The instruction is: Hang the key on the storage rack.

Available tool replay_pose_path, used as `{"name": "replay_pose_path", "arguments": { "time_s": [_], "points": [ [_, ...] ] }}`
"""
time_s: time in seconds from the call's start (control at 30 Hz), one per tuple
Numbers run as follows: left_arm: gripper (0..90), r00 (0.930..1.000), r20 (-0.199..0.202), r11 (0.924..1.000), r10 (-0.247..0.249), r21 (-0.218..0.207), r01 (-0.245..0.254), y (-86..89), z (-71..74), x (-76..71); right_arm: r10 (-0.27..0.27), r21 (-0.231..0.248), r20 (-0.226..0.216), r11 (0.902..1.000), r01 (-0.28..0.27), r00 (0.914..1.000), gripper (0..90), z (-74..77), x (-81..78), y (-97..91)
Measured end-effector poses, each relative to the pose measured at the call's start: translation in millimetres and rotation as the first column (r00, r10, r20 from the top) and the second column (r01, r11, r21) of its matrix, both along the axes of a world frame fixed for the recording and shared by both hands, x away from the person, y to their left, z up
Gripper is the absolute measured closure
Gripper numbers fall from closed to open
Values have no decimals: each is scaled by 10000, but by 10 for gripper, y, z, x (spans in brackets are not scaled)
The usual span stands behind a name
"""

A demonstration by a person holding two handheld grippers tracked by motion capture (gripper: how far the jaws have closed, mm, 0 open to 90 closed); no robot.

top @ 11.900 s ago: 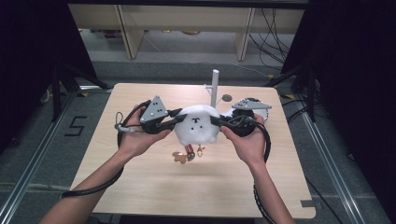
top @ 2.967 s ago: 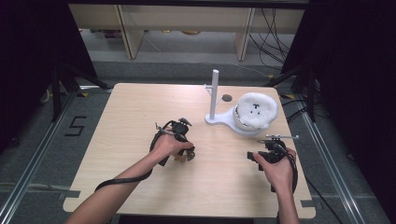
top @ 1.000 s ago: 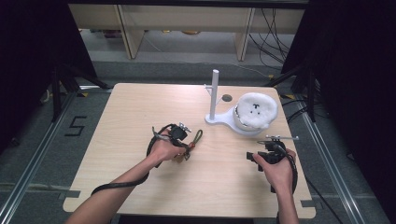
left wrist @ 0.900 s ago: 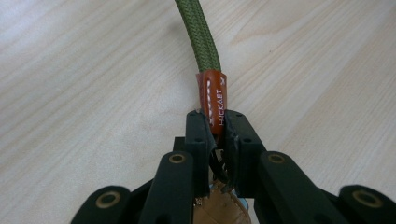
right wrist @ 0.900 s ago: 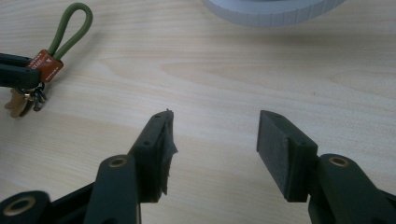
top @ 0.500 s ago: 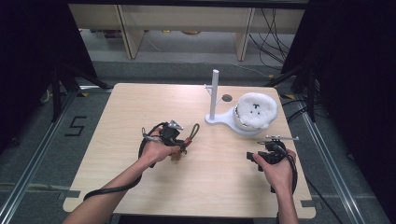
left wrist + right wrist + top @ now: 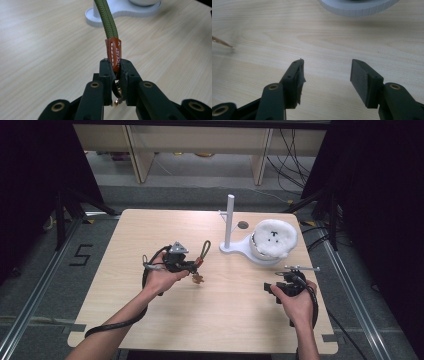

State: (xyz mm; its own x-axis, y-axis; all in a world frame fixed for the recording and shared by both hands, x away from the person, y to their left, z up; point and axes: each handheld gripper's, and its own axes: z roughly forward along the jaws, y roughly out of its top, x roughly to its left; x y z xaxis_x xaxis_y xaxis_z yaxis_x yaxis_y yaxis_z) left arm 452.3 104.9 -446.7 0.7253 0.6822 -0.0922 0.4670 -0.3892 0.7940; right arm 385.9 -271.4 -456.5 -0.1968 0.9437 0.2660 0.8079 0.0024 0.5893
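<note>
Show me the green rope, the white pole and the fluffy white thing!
green rope (image 7: pixel 108 18), left gripper view, on its braid.
white pole (image 7: pixel 230 220), high view, mid-shaft.
fluffy white thing (image 7: pixel 274 238), high view, on its top.

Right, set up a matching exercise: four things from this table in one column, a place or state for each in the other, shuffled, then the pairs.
Things:
1. green cord strap
2. white plush toy
3. right gripper
4. white post

Places or states:
A. jaws apart over bare wood, nothing between them
B. stands upright on the white stand's base
C. pinched at its orange leather tab by the left gripper
D. sits on the stand, right of the post

Pairs: 1-C, 2-D, 3-A, 4-B
</note>
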Motion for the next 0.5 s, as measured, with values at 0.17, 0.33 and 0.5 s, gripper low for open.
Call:
{"name": "replay_pose_path", "arguments": {
  "time_s": [0.17,0.33,0.5],
  "points": [
    [802,9992,386,9992,97,-394,-81,-10,40,4,120,-304,28,9995,-119,9999,453,-12,-1,-29],
    [803,9981,586,9967,169,-806,-121,-38,87,12,248,-68,274,9997,-246,9993,453,-17,-6,-33],
    [802,9967,794,9933,169,-1155,-76,-79,140,29,193,-46,252,9998,-191,9995,452,-9,-6,-32]
  ]
}}
